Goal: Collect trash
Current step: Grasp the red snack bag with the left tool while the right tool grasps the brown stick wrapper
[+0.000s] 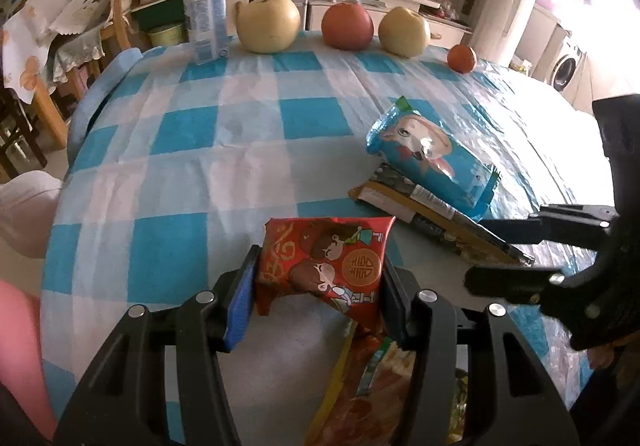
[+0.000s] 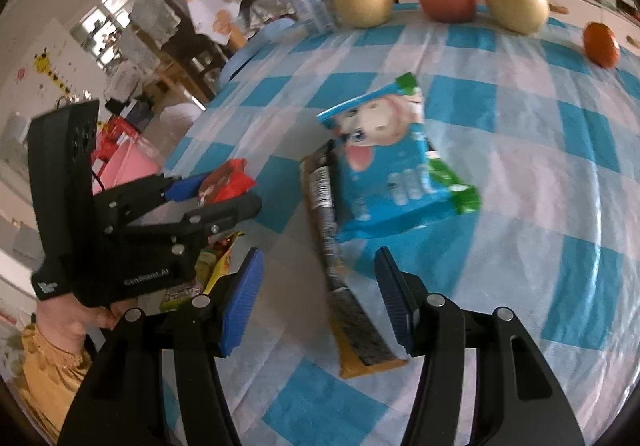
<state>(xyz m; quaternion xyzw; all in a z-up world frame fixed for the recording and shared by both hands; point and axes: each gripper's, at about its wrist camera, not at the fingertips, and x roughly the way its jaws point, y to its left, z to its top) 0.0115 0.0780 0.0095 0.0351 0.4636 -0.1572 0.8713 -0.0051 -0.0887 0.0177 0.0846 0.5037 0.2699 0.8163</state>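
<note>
Only our left view shows the left gripper (image 1: pixel 320 278) clamped on the red packet (image 1: pixel 324 266); the right gripper (image 2: pixel 320 286) is spread over the flat wrapper (image 2: pixel 352 310).

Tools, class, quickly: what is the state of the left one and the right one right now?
Left tool: closed on the red snack packet.
Right tool: open, holding nothing; a dark flat packet lies between its fingers.
</note>
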